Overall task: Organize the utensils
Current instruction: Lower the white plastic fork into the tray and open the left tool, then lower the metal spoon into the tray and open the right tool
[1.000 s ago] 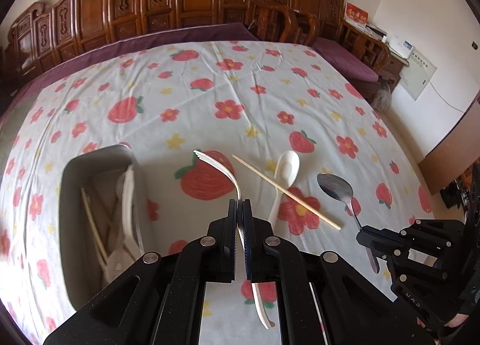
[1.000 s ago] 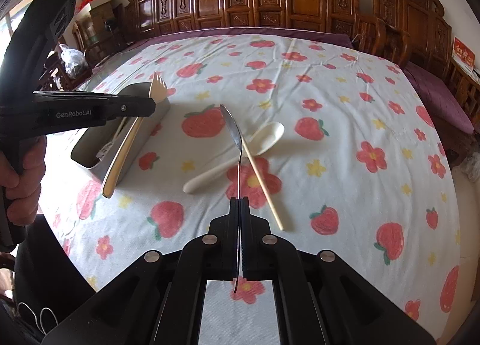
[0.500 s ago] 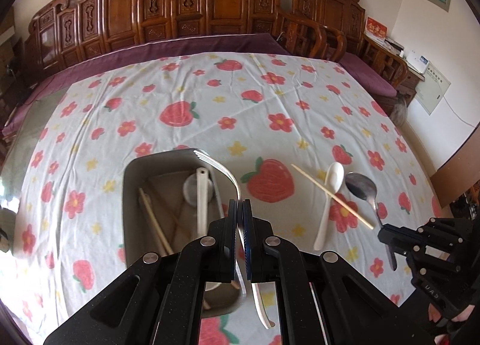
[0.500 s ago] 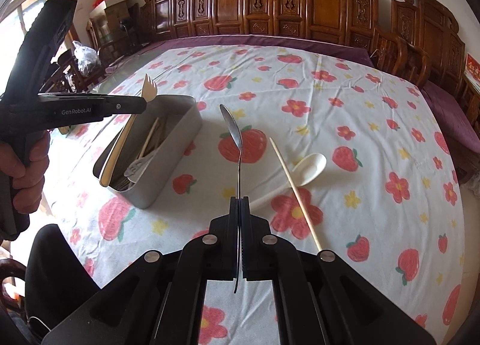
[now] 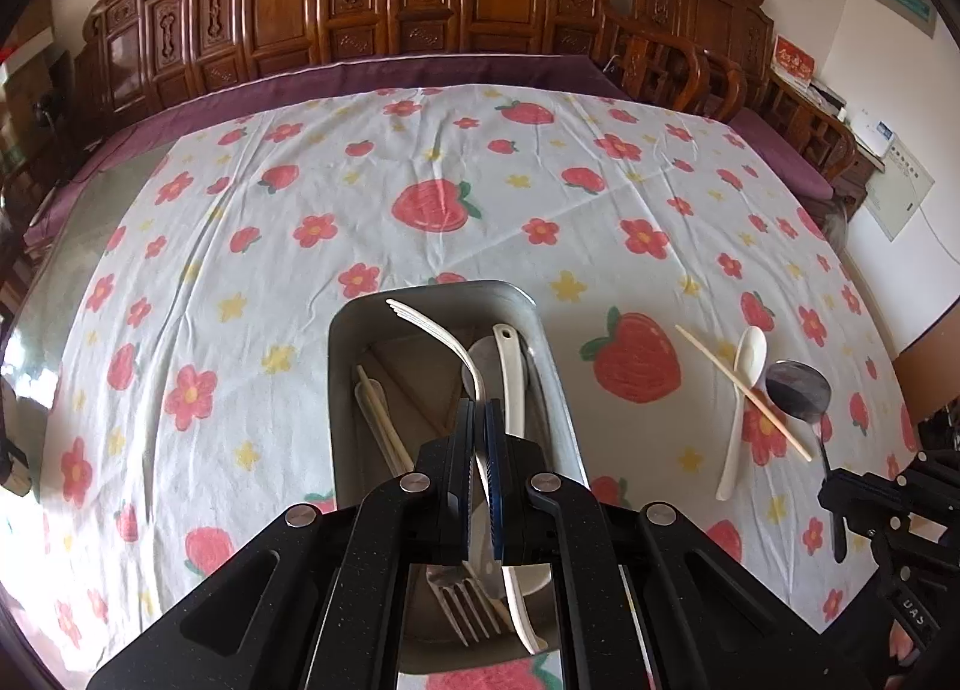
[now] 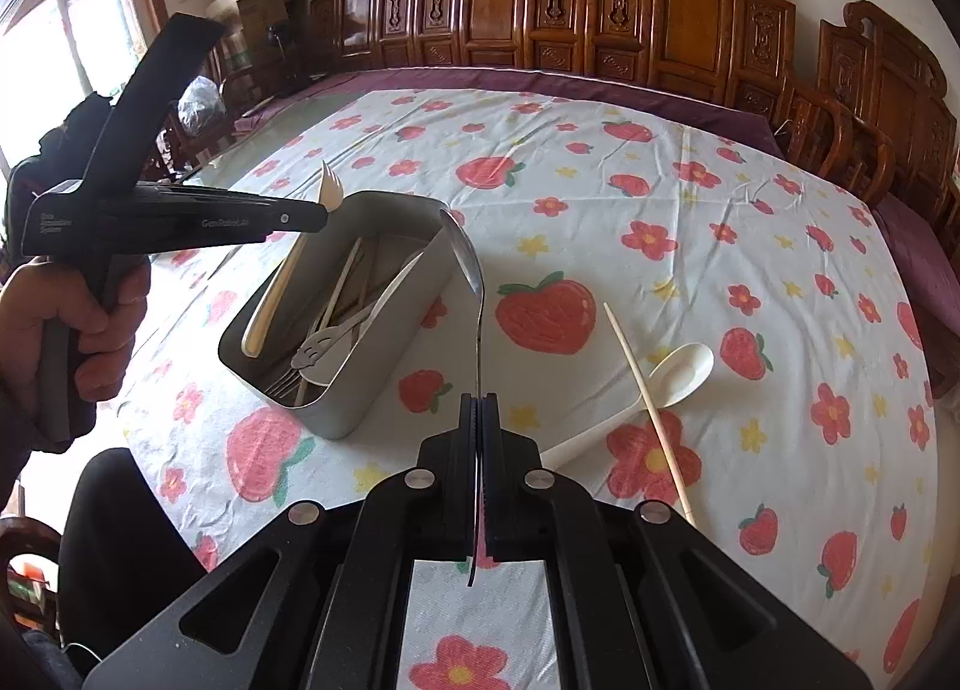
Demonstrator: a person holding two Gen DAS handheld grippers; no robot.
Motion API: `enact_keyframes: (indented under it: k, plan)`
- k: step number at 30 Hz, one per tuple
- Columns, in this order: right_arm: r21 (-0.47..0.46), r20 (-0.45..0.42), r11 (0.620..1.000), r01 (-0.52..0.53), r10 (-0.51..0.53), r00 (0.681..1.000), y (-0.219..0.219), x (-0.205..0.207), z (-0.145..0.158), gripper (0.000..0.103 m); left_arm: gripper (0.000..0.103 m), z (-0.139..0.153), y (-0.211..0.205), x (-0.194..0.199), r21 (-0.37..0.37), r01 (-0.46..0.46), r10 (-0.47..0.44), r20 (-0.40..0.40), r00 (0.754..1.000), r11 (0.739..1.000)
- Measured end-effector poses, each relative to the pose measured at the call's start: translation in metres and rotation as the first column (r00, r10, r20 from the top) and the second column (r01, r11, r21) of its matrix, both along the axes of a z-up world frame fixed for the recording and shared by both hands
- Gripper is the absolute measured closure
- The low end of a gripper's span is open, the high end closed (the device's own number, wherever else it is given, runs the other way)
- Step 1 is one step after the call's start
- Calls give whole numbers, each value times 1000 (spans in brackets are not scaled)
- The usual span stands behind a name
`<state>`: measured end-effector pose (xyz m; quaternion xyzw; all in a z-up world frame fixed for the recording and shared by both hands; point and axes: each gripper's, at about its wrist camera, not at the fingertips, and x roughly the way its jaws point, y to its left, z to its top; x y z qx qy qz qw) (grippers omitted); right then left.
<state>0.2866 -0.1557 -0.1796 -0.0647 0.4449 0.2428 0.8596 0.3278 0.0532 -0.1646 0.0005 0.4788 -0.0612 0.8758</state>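
My left gripper (image 5: 479,411) is shut on a white plastic fork (image 5: 441,333) and holds it right above the open grey metal bin (image 5: 339,378). The fork's tines (image 6: 329,187) stick out past the gripper over the bin (image 6: 390,357) in the right wrist view. The bin holds chopsticks, a white spoon and a metal fork. My right gripper (image 6: 479,411) is shut on a metal spoon (image 6: 465,261), held in the air just right of the bin. A white spoon (image 6: 678,372) and a chopstick (image 6: 651,420) lie crossed on the cloth.
The table carries a white cloth with strawberries and flowers (image 5: 432,207). Carved wooden chairs (image 5: 384,0) stand along the far edge. The person's hand (image 6: 90,324) holds the left gripper at the table's left side.
My left gripper carried the white fork leftward from over the cloth to above the bin. My right gripper moved left with the metal spoon, closer to the bin.
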Motion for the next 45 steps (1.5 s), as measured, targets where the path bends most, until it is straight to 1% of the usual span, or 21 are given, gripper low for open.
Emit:
enact_keyframes:
  k: [3, 4, 6, 11, 13, 18, 21, 23, 26, 27, 28, 31, 32, 34, 39, 45]
  plan:
    - [-3, -5, 1000, -4, 4, 1000, 4, 2, -2, 101, 96, -3, 3, 0, 7, -4, 4, 0, 1000, 1000]
    - [-3, -7, 1000, -6, 6, 1000, 6, 2, -2, 101, 90, -3, 4, 0, 6, -5, 5, 0, 1000, 1000]
    - [-5, -9, 1000, -12, 12, 1000, 11, 4, -3, 101, 83, -3, 8, -3, 6, -10, 10, 8, 1000, 1000]
    - [9, -16, 1000, -26, 26, 1000, 27, 8, -5, 101, 79, -3, 17, -12, 5, -19, 19, 17, 1000, 1000]
    - [19, -22, 999, -31, 31, 999, 35, 11, -6, 101, 75, -2, 22, -17, 13, -23, 23, 25, 999, 1000]
    - [43, -41, 998, -50, 51, 998, 59, 17, -9, 101, 70, 1, 37, -28, 24, -38, 37, 41, 998, 999]
    - [54, -52, 997, -58, 61, 997, 74, 22, -10, 101, 62, 3, 49, -36, 17, -56, 55, 50, 997, 998]
    - [61, -58, 996, -65, 68, 996, 84, 24, -11, 101, 60, 5, 56, -41, 19, -69, 68, 58, 996, 997]
    - [63, -66, 995, -72, 76, 995, 97, 29, -12, 101, 53, 6, 66, -48, 32, -84, 81, 70, 994, 996]
    - [65, -71, 995, -72, 77, 995, 102, 31, -14, 101, 47, 7, 68, -50, 36, -90, 87, 73, 994, 995]
    - [68, -79, 995, -72, 78, 994, 107, 34, -15, 101, 39, 7, 71, -51, 39, -96, 93, 74, 993, 995]
    - [76, -104, 995, -62, 70, 992, 119, 42, -22, 101, 28, 8, 82, -57, 33, -120, 117, 85, 989, 992]
    - [80, -116, 995, -57, 66, 991, 123, 46, -25, 101, 27, 8, 85, -58, 31, -127, 123, 87, 989, 991]
    - [82, -134, 995, -50, 61, 989, 130, 51, -30, 101, 17, 10, 92, -61, 30, -141, 137, 94, 986, 990]
    - [67, -159, 997, -41, 51, 986, 148, 63, -41, 101, 10, 12, 105, -66, 22, -160, 157, 104, 982, 987]
    - [41, -179, 999, -6, 14, 984, 161, 76, -51, 101, 9, 9, 115, -69, 15, -173, 170, 99, 980, 985]
